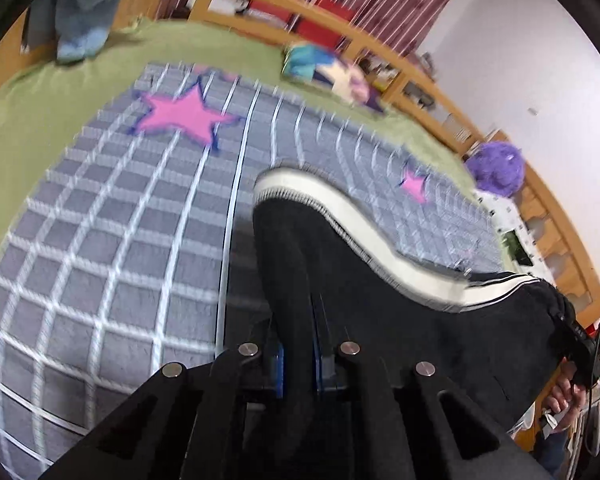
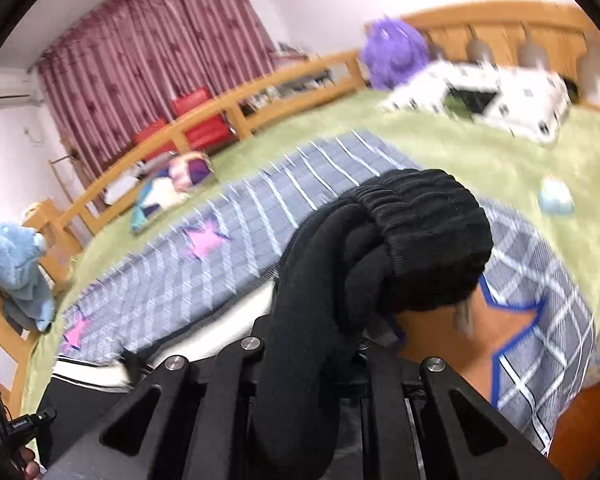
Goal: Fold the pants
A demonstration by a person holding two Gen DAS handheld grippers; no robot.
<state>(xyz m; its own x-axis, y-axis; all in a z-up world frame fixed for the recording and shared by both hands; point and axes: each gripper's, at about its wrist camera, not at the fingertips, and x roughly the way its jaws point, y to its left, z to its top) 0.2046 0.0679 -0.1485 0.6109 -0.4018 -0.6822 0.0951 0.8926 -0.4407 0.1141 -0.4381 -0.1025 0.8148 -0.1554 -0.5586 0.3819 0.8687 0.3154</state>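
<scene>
A: Where are the pants (image 1: 380, 280) right now?

B: Lifted over the bed, above the grey checked blanket (image 1: 100, 240) with the pink stars. In the left wrist view the black fabric runs from the centre out toward four o'clock, and its white side stripe (image 1: 340, 216) curves from about twelve o'clock of the cloth down to the right.

A: And the left gripper (image 1: 300, 344)?

B: At six o'clock in its own view, pinched nearly together with black cloth between the blue pads, so it holds the pants.

A: The right gripper (image 2: 364, 340)?

B: Its tips are buried under a bunched part with the gathered elastic waistband (image 2: 412, 216), which bulges from the centre toward one o'clock. The fabric drapes over the jaws; they stand close together, clamped on the pants.

A: Can each one be seen from the other side?

B: At four o'clock in the left wrist view a hand (image 1: 568, 392) grips a black handle where the pants end.

A: What else lies around?

B: A green sheet (image 2: 480, 152) under the blanket, a purple plush toy (image 2: 392, 52) at one o'clock by the wooden rail (image 2: 220, 104), a light blue garment (image 2: 16, 264) at nine o'clock, and maroon curtains (image 2: 160, 40) at eleven o'clock. Both views are motion-blurred.
</scene>
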